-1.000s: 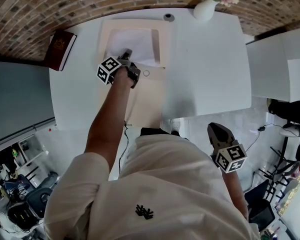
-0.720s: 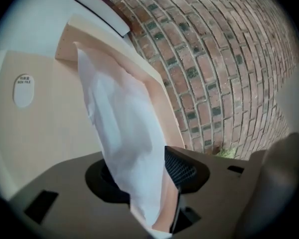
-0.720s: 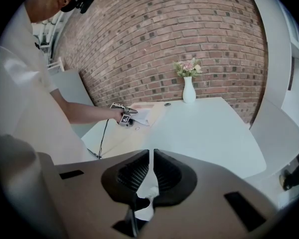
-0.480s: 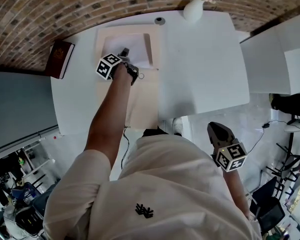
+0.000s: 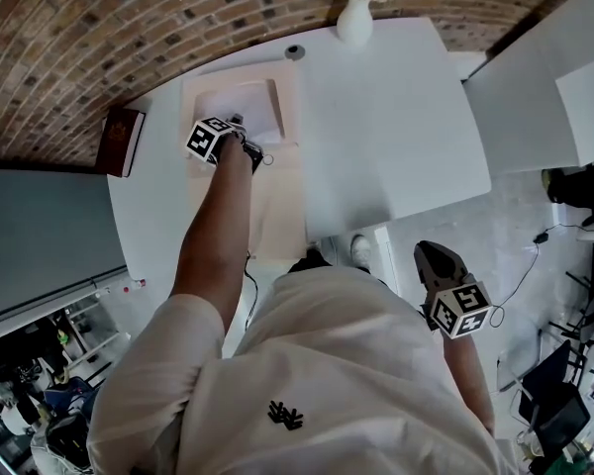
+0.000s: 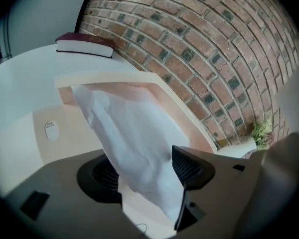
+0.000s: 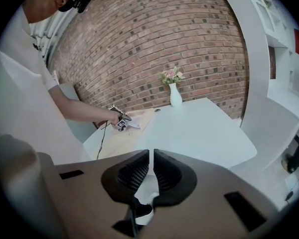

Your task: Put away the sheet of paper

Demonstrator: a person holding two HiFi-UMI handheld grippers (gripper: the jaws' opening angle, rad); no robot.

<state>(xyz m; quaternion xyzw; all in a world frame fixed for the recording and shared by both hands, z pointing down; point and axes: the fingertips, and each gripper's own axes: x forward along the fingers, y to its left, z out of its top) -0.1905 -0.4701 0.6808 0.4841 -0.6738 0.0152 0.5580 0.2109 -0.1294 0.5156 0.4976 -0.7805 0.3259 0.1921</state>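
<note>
A white sheet of paper (image 5: 243, 109) lies in the pocket of a pale peach folder (image 5: 279, 201) at the table's far left. My left gripper (image 5: 241, 130) is at the sheet's near edge. In the left gripper view the paper (image 6: 134, 138) runs between the jaws of the left gripper (image 6: 144, 171), which are opening; the pads stand wide apart and do not press on it. The folder's flap (image 6: 139, 81) rises behind the sheet. My right gripper (image 5: 431, 257) hangs off the table by the person's right side. In its own view the right gripper (image 7: 151, 176) is shut with nothing in it.
A dark red book (image 5: 122, 141) lies at the table's left edge. A white vase with flowers (image 5: 354, 20) and a small dark round object (image 5: 294, 52) stand at the far edge. The white table (image 5: 406, 127) stretches to the right; white furniture (image 5: 544, 87) stands beyond it.
The head view has shifted, so table and folder sit higher and smaller. The left gripper stays at the paper's near edge. The right gripper has hardly moved.
</note>
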